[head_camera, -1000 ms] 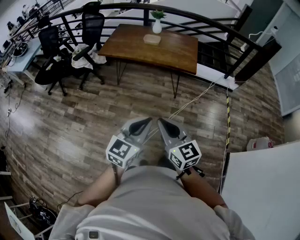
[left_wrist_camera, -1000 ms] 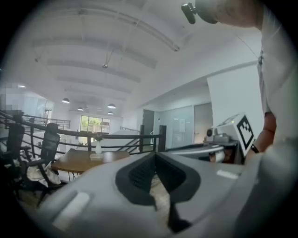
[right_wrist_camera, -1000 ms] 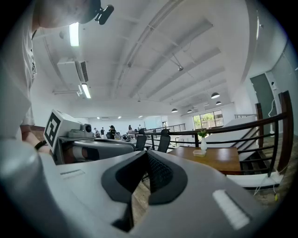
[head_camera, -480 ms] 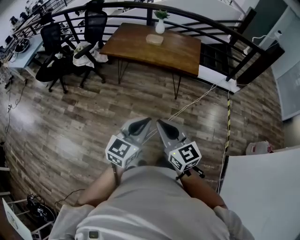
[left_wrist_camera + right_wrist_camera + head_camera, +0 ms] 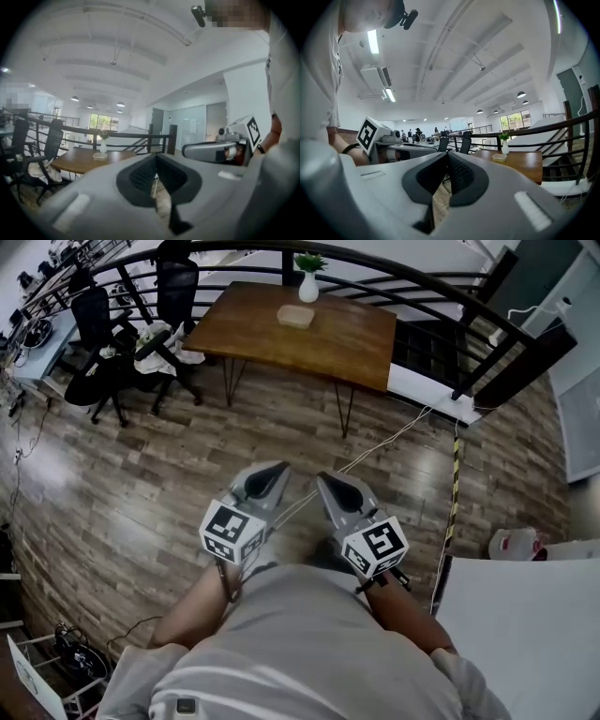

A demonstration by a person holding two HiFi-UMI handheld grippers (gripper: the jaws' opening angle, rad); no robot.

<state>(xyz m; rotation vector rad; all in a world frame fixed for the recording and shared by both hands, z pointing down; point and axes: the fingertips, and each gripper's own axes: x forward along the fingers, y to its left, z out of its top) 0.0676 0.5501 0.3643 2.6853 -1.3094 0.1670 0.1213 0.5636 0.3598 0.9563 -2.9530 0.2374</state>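
Observation:
My left gripper (image 5: 272,472) and right gripper (image 5: 328,484) are held side by side in front of the person's body, above a wood-plank floor (image 5: 141,474). Both point toward a brown wooden table (image 5: 347,334). The jaws of each are closed together with nothing between them. In the left gripper view the left gripper (image 5: 156,161) shows only floor through its slit, and the right gripper's body (image 5: 213,151) lies to its right. In the right gripper view the right gripper (image 5: 447,160) is the same, with the left gripper's body (image 5: 405,151) on its left.
On the table stand a white vase with a plant (image 5: 308,282) and a small dish (image 5: 294,317). Black office chairs (image 5: 98,352) stand at the left, and a black railing (image 5: 450,306) runs behind. A cable (image 5: 398,437) crosses the floor. A white panel (image 5: 525,634) and a jug (image 5: 513,543) are at the right.
The two grippers have drifted slightly apart, the left one moving left. Both stay shut and empty. The head view has shifted a little.

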